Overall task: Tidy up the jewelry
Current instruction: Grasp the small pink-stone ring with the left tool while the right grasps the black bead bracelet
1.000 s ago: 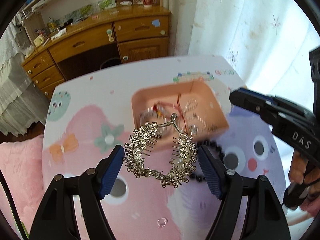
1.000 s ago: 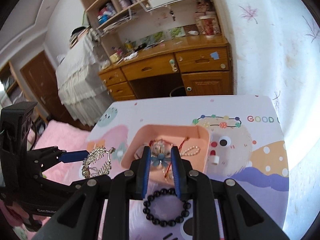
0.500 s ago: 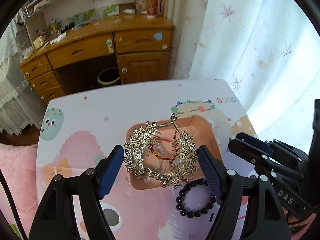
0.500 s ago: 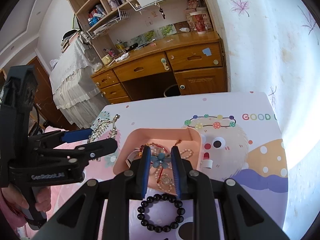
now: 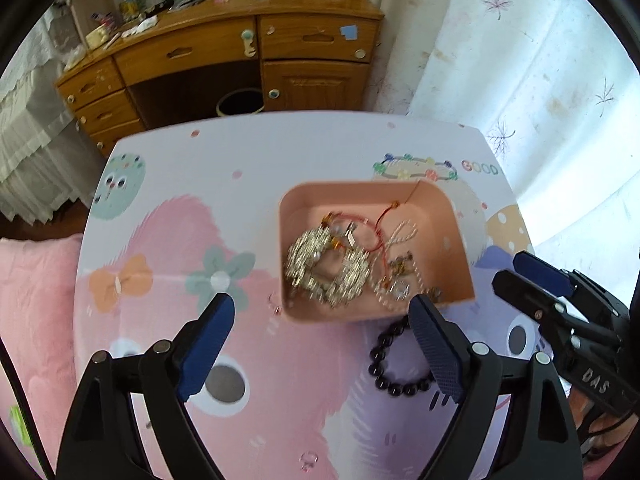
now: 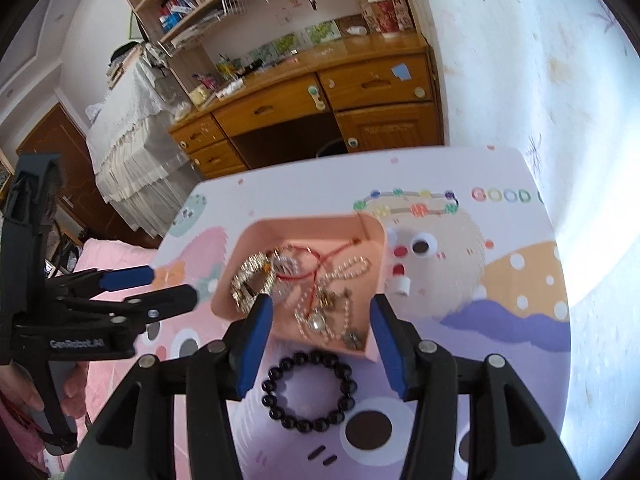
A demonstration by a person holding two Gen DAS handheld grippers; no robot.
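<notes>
Two tools, both with jaws spread wide and nothing between them. Left tool [image 5: 318,318] hangs over the tabletop [image 5: 256,160] just left of and in front of the pink tray [image 5: 362,190]. Right tool [image 6: 320,314] hangs at the tray's near edge; its blue fingers [image 6: 254,334] straddle the tray's near wall. Gold leaf hair comb [image 5: 328,266] lies inside the tray, left half, on top of a red cord bracelet [image 5: 378,224]. Pearl strand [image 5: 402,232] and small charms sit in the tray's right half, tangled together, blurred. Black bead bracelet [image 6: 310,390] lies flat on the tabletop, just outside the tray's near wall, apart from it, between the right tool's fingers in the right wrist view. Small ring [image 5: 309,458] on the tabletop near the bottom edge of the left wrist view. White-and-red small item [image 6: 400,282] on the tabletop right beside the tray. Wooden desk [image 5: 224,56] behind.
</notes>
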